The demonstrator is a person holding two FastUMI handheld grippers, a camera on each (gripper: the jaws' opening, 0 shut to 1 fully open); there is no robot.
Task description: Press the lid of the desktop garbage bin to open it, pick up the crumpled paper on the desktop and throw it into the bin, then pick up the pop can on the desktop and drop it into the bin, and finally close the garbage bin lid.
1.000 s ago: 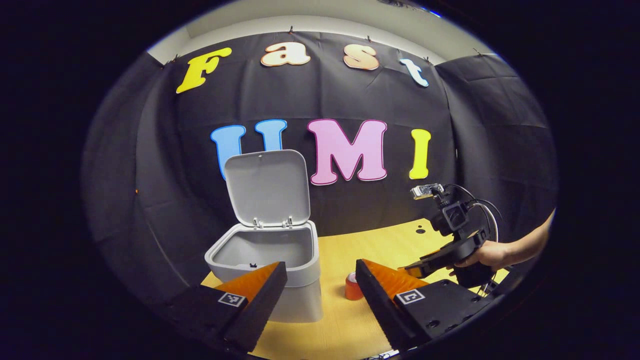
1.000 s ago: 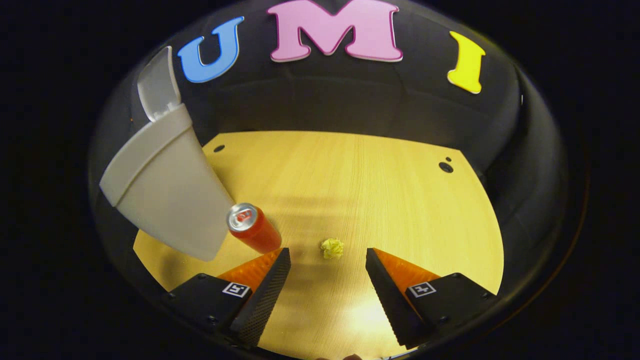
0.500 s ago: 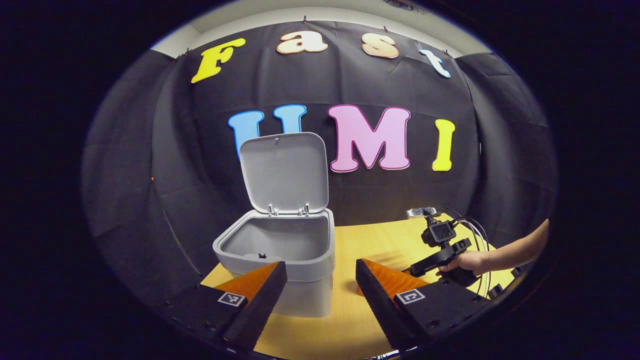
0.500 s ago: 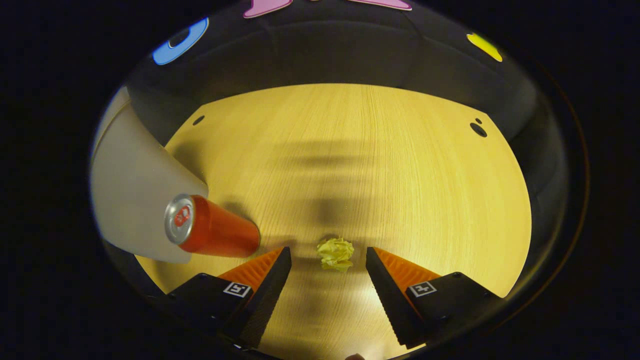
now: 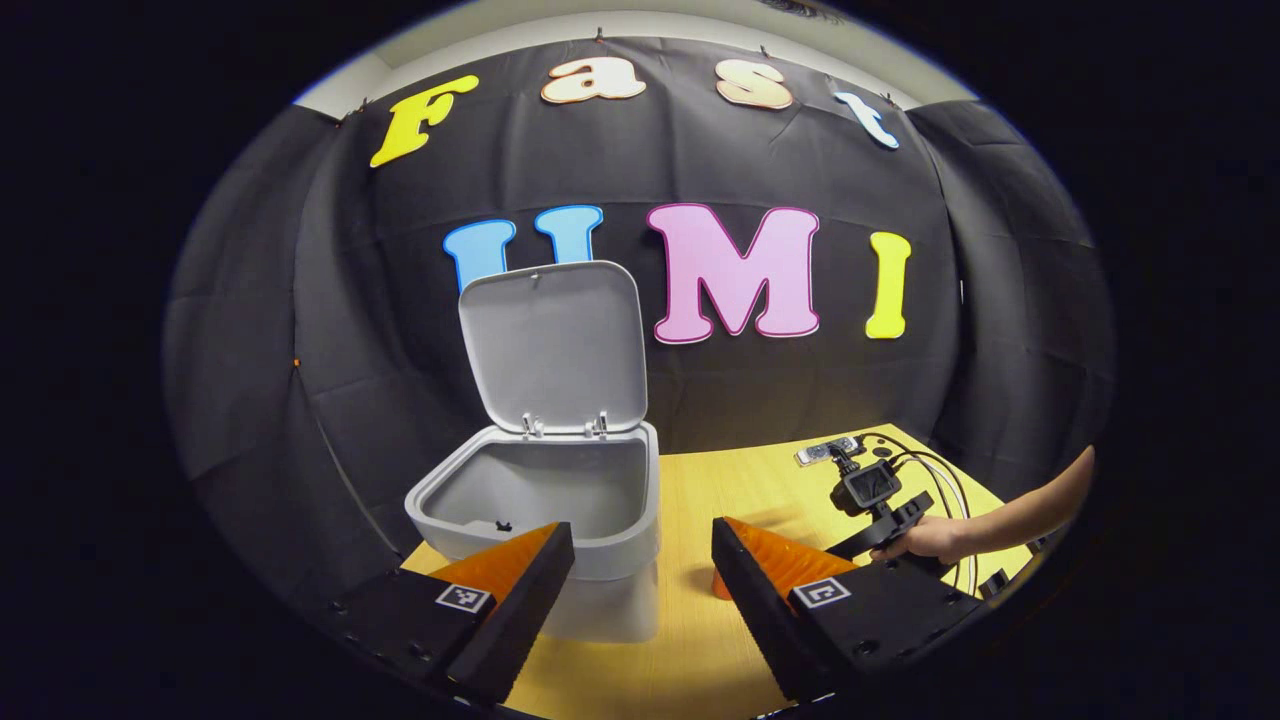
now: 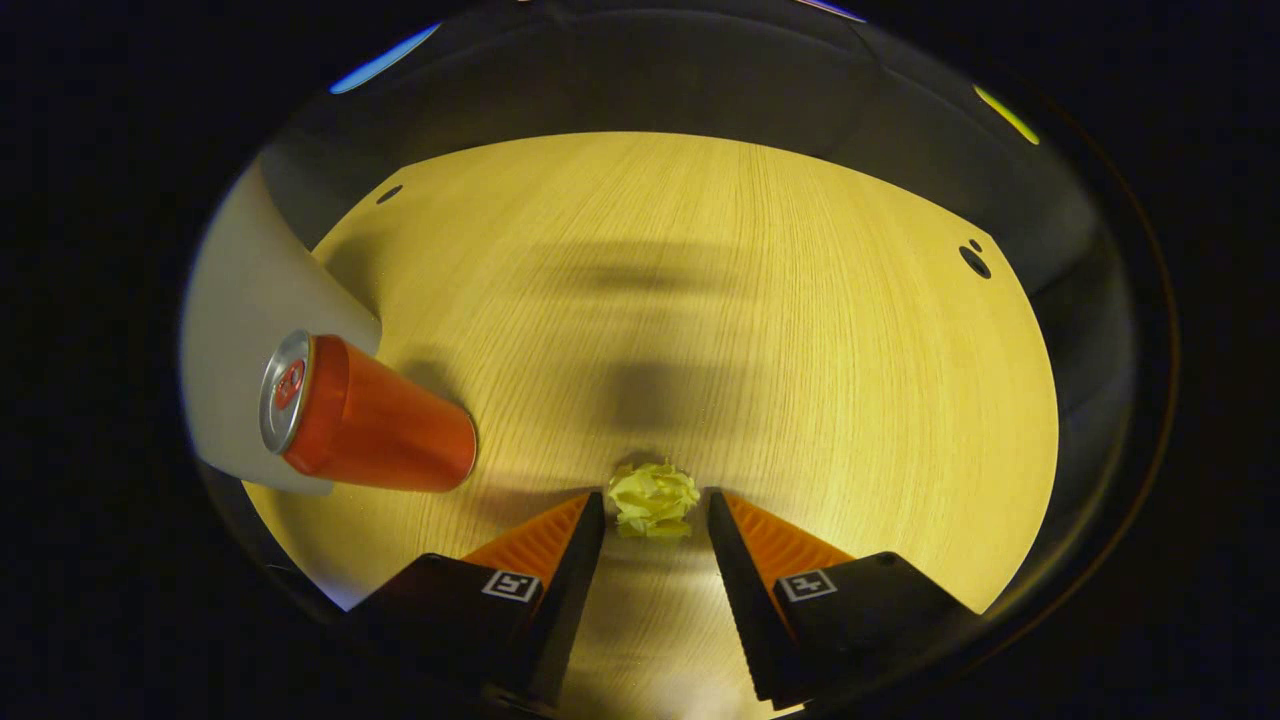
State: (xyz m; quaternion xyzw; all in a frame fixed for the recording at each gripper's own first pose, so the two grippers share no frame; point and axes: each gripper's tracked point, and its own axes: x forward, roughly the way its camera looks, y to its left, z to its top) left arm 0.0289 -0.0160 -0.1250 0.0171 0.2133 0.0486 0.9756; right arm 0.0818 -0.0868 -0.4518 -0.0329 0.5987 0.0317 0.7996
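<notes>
— Where was your right claw point(image 6: 655, 505) at that moment?

— You had it low over the wooden surface point(image 6: 760, 330), its two fingers on either side of the crumpled paper point(image 6: 653, 497). The gap between them was only a little wider than the paper. I couldn't tell whether either finger touched it; the paper sat on the surface right at the fingertips.

— And the pop can?

— The pop can point(image 6: 365, 420) stood upright on the surface, off to the left of your right claw in the right gripper view, just in front of the pale wall of the garbage bin point(image 6: 235, 330). It was apart from the paper.

— What about the bin itself?

— In the left gripper view, the garbage bin point(image 5: 545, 520) stood at the near left part of the surface point(image 5: 740, 480), with its lid point(image 5: 550, 345) swung up and standing nearly upright on the back hinge. The inside looked bare apart from a small dark mark on the front rim.

— My left claw?

— Your left claw point(image 5: 640, 560) was wide open and held nothing. It sat level in front of the bin, one finger overlapping the bin's front edge in that view. Farther right you could see your hand point(image 5: 925, 540) gripping the right claw down near the surface.
</notes>
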